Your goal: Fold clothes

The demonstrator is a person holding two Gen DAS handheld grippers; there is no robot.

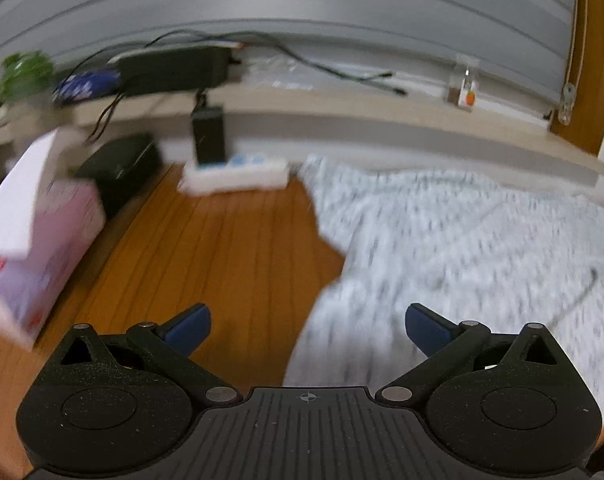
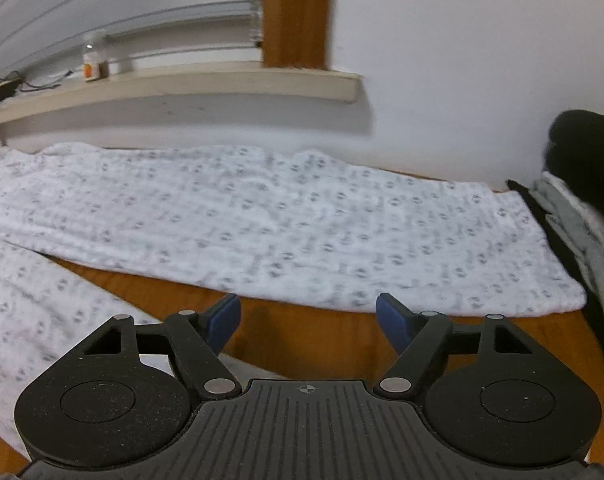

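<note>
Patterned trousers (image 2: 286,220) were spread flat on the wooden floor (image 2: 342,340), just ahead of the right tongs (image 2: 308,320) and to the right of the left tongs (image 1: 308,328). Both tongs were seen wide apart, nothing between them. One trousers, one side pile of clothes (image 2: 582,240) and two tongs were counted. A single layer could be pinched, so the fold might be dragged crooked.

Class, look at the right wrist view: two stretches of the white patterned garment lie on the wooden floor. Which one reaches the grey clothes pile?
The long far stretch: its right end meets the grey clothes pile; the near-left stretch stops well short.
</note>
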